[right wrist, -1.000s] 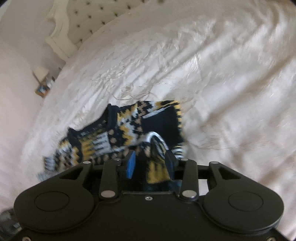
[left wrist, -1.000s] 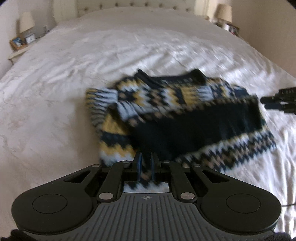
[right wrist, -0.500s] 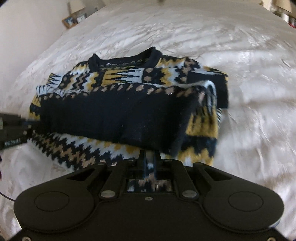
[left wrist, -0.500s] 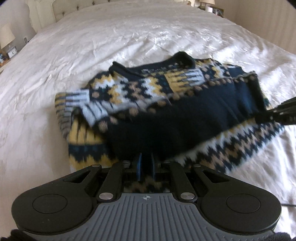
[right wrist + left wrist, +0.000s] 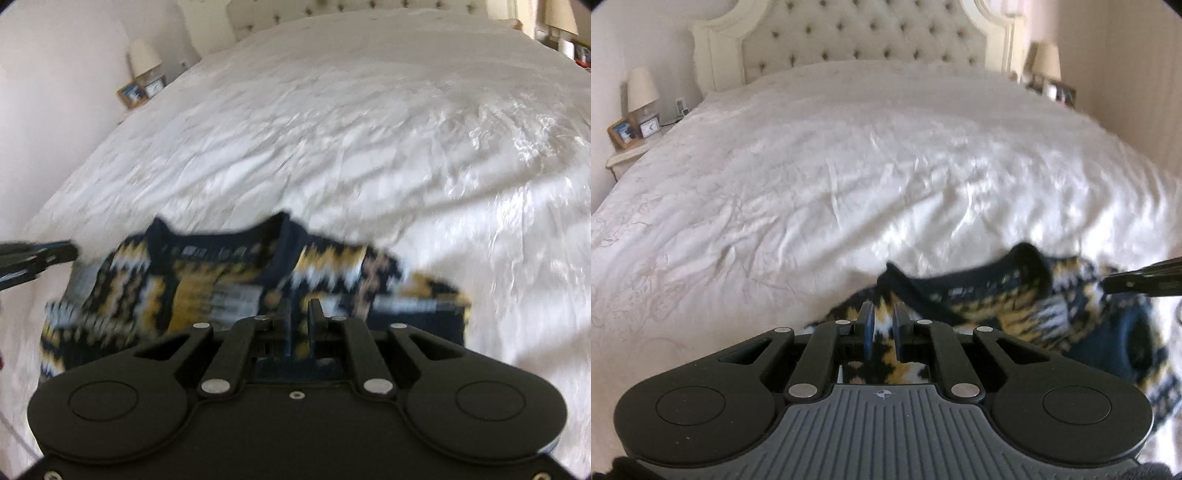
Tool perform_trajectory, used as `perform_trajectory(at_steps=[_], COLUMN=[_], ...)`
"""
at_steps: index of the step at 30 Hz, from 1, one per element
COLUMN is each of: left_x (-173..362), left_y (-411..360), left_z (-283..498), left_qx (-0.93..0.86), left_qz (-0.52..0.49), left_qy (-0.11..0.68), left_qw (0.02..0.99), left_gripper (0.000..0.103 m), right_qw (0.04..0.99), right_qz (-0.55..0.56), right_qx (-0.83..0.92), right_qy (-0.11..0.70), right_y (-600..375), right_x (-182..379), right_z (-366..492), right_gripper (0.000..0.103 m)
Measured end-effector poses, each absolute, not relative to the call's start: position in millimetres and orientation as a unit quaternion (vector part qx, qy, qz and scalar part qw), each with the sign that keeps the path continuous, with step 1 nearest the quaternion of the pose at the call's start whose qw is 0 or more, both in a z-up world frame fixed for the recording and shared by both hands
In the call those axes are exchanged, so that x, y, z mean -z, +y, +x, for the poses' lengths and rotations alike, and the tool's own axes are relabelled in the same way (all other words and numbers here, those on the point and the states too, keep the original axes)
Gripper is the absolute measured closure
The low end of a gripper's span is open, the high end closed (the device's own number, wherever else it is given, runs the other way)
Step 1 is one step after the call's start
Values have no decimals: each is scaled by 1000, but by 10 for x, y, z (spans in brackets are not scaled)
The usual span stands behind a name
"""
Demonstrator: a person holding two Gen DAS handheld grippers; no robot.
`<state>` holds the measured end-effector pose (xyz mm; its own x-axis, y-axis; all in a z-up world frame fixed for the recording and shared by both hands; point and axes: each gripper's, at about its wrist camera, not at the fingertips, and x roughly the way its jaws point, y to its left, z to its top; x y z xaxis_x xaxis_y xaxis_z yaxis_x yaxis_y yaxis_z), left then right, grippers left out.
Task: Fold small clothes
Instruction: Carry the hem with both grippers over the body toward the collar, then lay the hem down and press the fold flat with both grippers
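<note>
Item: 1 small patterned jumper [image 5: 236, 280], navy, mustard and white knit, lying on the white bedspread [image 5: 849, 184] at the near end of the bed, collar toward the headboard [image 5: 864, 40]. Left tool [image 5: 882, 325]: jaws nearly closed, pinching the knit at the jumper's left edge; patterned cloth shows between the blue pads. Right tool [image 5: 299, 321]: jaws narrow but opening, knit still between them at the jumper's right side; whether the pads still press cannot be told through the blur. Step in hand, as judged: a fold of the body, both tools carrying a gripped edge up toward the collar. Next move calls for laying that edge down level with the collar line, both tools releasing together, then drawing back without dragging the knit. Edges and room: wide open bedspread ahead and to both sides, wrinkled but bare; 1 bedside stand with lamp [image 5: 641, 90] and picture frame [image 5: 622, 133] well apart at far left; each tool shows at the rim of the other's view, so little spare room between the 2.
</note>
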<state>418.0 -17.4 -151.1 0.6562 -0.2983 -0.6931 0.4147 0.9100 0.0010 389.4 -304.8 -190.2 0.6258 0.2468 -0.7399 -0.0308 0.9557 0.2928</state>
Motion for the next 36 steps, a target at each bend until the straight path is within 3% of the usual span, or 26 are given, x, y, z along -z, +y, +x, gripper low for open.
perform_trajectory(at_steps=[11, 15, 20, 22, 23, 32, 36], left_x=[1692, 1730, 1766, 1774, 1775, 1818, 1873], left_y=[68, 101, 27, -8, -27, -329, -502], left_z=[3371, 3151, 2987, 2963, 2960, 2941, 2951], left_qx=[202, 205, 221, 227, 230, 300, 357], left_qz=[56, 44, 58, 61, 64, 108, 135], left_qy=[411, 413, 421, 420, 419, 389, 370], left_qw=[887, 886, 878, 876, 876, 864, 847], left_gripper=[90, 86, 86, 86, 86, 86, 86], right_qw=[867, 852, 847, 842, 836, 793, 786], right_qz=[216, 251, 275, 279, 280, 456, 482], right_qx=[-53, -40, -41, -50, -54, -64, -41], right_qy=[445, 457, 453, 459, 468, 399, 385], right_y=[-3299, -3323, -3312, -3283, -3270, -3504, -3582], right_x=[1872, 2015, 2075, 2110, 2126, 1900, 1959], right_z=[3390, 3167, 3172, 3235, 3261, 3706, 3917], right_gripper=[78, 51, 51, 59, 91, 89, 89])
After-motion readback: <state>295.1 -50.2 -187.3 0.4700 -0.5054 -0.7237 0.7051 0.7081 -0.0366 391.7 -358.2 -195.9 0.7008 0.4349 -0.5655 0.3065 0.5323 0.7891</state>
